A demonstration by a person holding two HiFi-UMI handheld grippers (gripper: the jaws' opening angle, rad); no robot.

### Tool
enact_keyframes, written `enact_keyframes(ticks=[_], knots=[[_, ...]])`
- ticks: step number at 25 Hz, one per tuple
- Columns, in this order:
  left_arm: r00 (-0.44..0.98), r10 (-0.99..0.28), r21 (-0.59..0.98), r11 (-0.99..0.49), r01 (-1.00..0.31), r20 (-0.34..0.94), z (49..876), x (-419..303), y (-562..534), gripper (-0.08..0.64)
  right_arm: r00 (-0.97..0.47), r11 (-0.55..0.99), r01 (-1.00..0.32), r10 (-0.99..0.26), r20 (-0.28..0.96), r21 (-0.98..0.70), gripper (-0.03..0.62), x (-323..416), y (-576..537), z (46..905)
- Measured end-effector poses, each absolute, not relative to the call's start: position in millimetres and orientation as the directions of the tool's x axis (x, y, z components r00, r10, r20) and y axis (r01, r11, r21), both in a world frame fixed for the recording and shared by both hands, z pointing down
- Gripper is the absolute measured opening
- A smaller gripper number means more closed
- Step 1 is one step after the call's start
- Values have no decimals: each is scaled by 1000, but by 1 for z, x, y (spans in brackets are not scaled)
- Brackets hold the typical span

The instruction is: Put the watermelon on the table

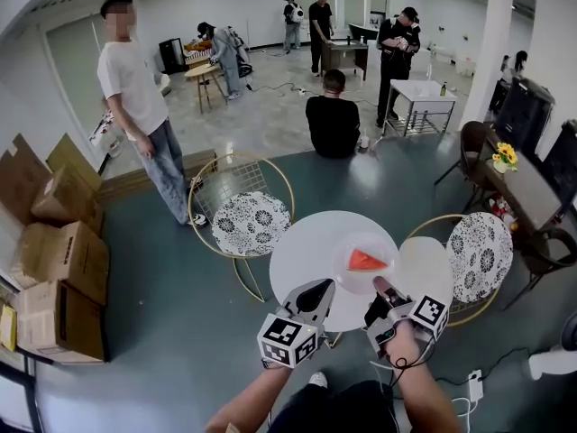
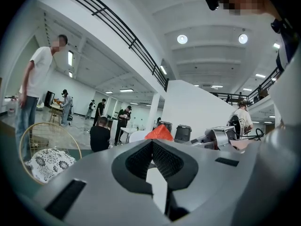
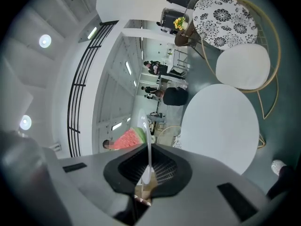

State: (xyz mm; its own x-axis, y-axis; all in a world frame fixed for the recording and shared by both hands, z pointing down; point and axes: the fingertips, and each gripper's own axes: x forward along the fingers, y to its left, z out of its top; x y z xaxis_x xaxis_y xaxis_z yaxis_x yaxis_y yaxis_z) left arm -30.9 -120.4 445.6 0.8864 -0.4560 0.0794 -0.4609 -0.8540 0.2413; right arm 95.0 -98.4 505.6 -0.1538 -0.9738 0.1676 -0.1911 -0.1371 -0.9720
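A red watermelon slice (image 1: 365, 260) lies on a pale round plate (image 1: 389, 244) that hangs over the right part of the round white table (image 1: 302, 251). My right gripper (image 1: 382, 289) is rolled on its side and shut on the plate's near rim; in the right gripper view the plate (image 3: 148, 140) is a thin white edge between the pads, with the slice (image 3: 129, 138) beyond. My left gripper (image 1: 323, 289) is shut, its tips at the plate's left rim; whether it touches the plate I cannot tell. The left gripper view has the slice (image 2: 159, 133) just past the left gripper (image 2: 151, 145).
Two wire chairs with patterned cushions (image 1: 252, 222) (image 1: 480, 253) flank the table, and a smaller white round top (image 1: 431, 273) stands at its right. A person (image 1: 135, 88) stands at the left, another (image 1: 332, 120) sits on the floor behind. Cardboard boxes (image 1: 54, 251) are stacked far left.
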Motion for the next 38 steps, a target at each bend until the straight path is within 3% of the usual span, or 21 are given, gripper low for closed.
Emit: enact_keyframes(ticks=[15,38], knots=[[871,-472,263,-830,-492,138,477,-9,-178,5,-174,-193,-193,-958,227,-962,13,128,-162,545],[767,-540,276,-723,-634,346,580,56,-261,5,-378,-405,-255,-794,476,-878,12,189,-286,732]])
